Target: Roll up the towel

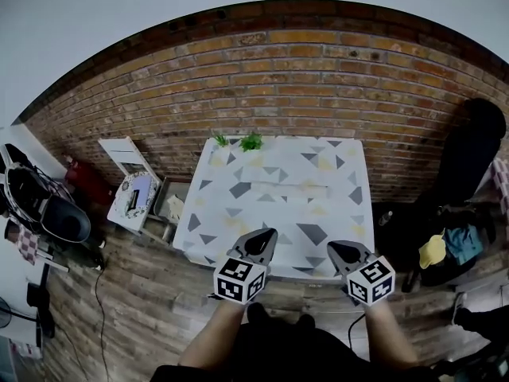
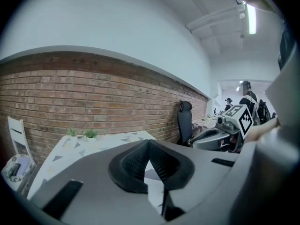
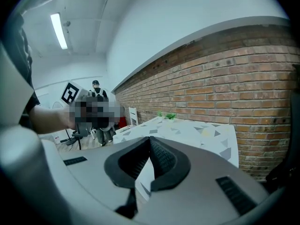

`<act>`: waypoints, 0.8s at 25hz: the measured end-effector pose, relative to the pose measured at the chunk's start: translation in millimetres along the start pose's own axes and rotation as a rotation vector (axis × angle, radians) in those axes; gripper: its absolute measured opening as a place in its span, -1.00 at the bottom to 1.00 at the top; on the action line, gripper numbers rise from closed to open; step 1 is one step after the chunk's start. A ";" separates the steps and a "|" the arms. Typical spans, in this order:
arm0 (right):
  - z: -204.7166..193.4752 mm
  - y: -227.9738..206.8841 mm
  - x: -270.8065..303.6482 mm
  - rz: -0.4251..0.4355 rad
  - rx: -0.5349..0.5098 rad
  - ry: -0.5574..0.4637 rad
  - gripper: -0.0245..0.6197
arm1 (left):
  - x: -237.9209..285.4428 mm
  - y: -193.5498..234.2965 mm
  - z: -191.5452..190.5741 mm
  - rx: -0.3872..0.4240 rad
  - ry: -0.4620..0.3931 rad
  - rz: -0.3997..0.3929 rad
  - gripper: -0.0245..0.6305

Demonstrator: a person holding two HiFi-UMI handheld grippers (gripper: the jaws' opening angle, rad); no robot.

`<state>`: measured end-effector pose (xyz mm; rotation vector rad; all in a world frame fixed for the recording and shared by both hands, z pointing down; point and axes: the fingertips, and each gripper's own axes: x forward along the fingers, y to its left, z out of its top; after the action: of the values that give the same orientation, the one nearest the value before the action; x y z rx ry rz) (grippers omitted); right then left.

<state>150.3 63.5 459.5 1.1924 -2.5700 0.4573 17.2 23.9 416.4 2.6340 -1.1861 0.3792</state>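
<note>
Well off to the left of the left claw stood a white chair [image 1: 121, 154], beside the desk [image 1: 231, 213] and out of the working path. Ahead of that claw, at the desk's far edge against the brick wall, two small plants [image 1: 238, 141]. The left claw [image 1: 265, 239] hung over the desk's near edge, its jaws pressed together with nothing between them. Ahead of it and a little to its right lay what I took for the towel [image 1: 306, 185]: only a faint pale ridge across the middle of the desk top, carrying the same grey and yellow triangles as the surface beneath, so its edges could not be told for sure. It was well apart from both claws. The right claw [image 1: 339, 251] hung level with the left one, likewise closed and empty. Further right of it, a black office chair [image 1: 471, 153], clear of the desk. Risks, as judged: closed jaws would only push or rumple the cloth, so they must open first. With matching patterns, a claw could pinch the desk covering along with the towel, or miss the edge. Uneven reach between the two claws would skew the roll, and a roll driven too far ahead could knock the plants.
</note>
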 end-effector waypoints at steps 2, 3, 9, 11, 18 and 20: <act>8.8 1.8 8.6 -0.018 0.006 -0.013 -0.87 | -3.7 15.7 1.1 -0.004 -0.009 -0.004 -0.87; 14.4 3.5 13.1 -0.028 0.005 -0.022 -0.87 | -6.3 23.8 2.8 -0.012 -0.015 -0.009 -0.87; 57.4 20.6 49.2 -0.067 -0.028 -0.082 -0.88 | -23.0 74.4 18.8 -0.029 -0.073 -0.048 -0.86; 69.6 27.0 59.8 -0.074 -0.029 -0.097 -0.88 | -28.2 91.4 23.7 -0.034 -0.087 -0.059 -0.86; 126.0 41.9 71.4 -0.110 0.074 -0.275 -0.88 | -53.7 133.9 46.1 0.097 -0.143 -0.133 -0.86; 140.7 43.1 71.0 -0.142 0.027 -0.296 -0.88 | -54.3 143.7 50.7 0.078 -0.128 -0.168 -0.86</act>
<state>57.2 -14.1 350.0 1.5432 -2.6998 0.3044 -119.0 -46.8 365.5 2.8367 -0.9932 0.2339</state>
